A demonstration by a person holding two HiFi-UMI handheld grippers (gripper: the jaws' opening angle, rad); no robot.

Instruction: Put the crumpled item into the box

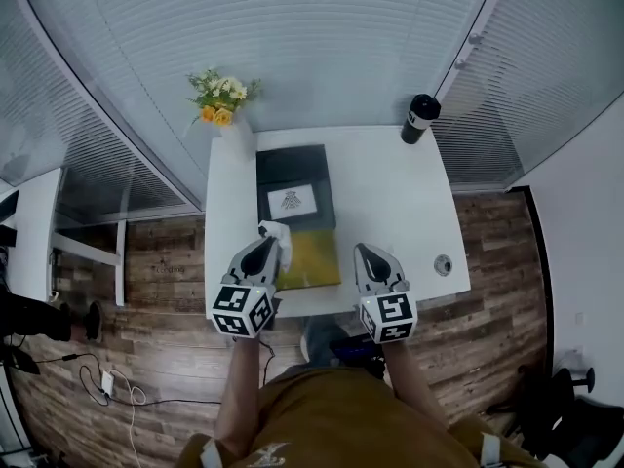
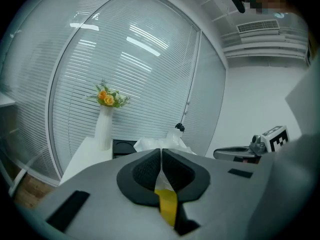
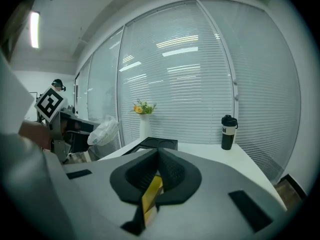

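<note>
The crumpled item (image 1: 276, 232) is a white, thin wad, pinched at the tip of my left gripper (image 1: 270, 245), which is shut on it. In the left gripper view the wad (image 2: 159, 144) bulges just past the closed jaws of that gripper (image 2: 161, 151). It hangs over the near left part of the white table (image 1: 390, 193), at the left edge of the box. The box (image 1: 292, 198) is black with a white label, and an olive-yellow part (image 1: 310, 258) lies on its near side. My right gripper (image 1: 363, 252) is shut and empty at the table's near edge, right of the box (image 3: 160, 144).
A white vase of yellow flowers (image 1: 222, 105) stands at the far left corner. A black tumbler (image 1: 420, 118) stands at the far right corner. A small round object (image 1: 443, 264) lies near the right front edge. Window blinds close off the far side.
</note>
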